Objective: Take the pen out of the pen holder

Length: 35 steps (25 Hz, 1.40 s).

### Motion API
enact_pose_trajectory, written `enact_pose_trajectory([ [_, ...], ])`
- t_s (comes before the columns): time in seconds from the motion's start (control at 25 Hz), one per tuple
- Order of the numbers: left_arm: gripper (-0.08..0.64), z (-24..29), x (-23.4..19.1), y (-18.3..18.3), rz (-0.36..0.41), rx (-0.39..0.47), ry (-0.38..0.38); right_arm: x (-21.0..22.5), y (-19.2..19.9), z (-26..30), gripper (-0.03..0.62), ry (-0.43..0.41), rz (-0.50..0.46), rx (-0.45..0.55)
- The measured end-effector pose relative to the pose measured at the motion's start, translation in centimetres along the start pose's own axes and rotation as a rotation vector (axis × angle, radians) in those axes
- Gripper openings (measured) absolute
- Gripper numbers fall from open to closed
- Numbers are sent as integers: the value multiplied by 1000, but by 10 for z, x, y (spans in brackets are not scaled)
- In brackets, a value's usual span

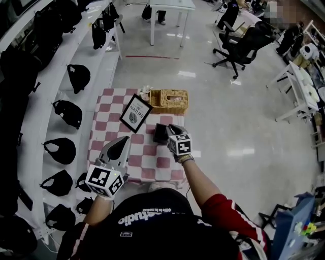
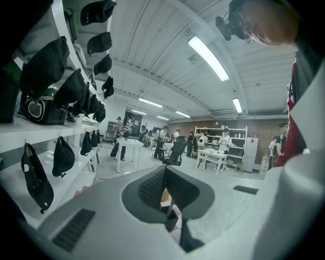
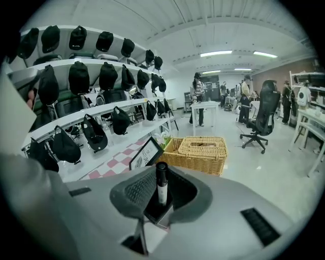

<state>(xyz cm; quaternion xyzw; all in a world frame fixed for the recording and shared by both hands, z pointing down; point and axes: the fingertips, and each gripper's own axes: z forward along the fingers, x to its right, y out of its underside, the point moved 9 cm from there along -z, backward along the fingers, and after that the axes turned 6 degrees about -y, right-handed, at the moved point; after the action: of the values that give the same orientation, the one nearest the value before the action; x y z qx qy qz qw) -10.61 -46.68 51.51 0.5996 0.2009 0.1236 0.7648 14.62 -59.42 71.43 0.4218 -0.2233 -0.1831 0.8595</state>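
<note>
On the red-and-white checked table (image 1: 109,124) stands a black pen holder (image 1: 161,134). My right gripper (image 1: 170,130) hovers right over it. In the right gripper view its jaws (image 3: 159,175) are shut on a pen (image 3: 161,184) with a black cap and a white barrel. The pen stands upright, and its lower end is over the open holder (image 3: 154,213); whether it is clear of the holder I cannot tell. My left gripper (image 1: 124,139) hangs over the table's near left part, away from the holder. Its jaws (image 2: 163,170) meet at the tips with nothing between them.
A wicker basket (image 1: 169,101) with a lid sits at the table's far edge. A framed picture (image 1: 135,112) leans just left of the holder. White shelves with black caps (image 1: 67,112) run along the left. Office chairs (image 1: 238,45) and a white table (image 1: 171,6) stand farther off.
</note>
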Motion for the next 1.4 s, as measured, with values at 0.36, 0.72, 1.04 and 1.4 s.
enact_pose_trajectory([
  [0.36,5,-24,-2,-8,-20,42,19,-27,-23,-45,72,33,-31,76],
  [0.72,5,-48,1,-19,-1,95,45,-52,-40,-93,72,70,-35,147],
  [1.04,5,-62,8,-28,7,124,82,-83,-45,-143,72,84,-28,209],
  [1.4,5,-90,15,-26,4,138,121,-127,-33,-193,72,106,-33,269],
])
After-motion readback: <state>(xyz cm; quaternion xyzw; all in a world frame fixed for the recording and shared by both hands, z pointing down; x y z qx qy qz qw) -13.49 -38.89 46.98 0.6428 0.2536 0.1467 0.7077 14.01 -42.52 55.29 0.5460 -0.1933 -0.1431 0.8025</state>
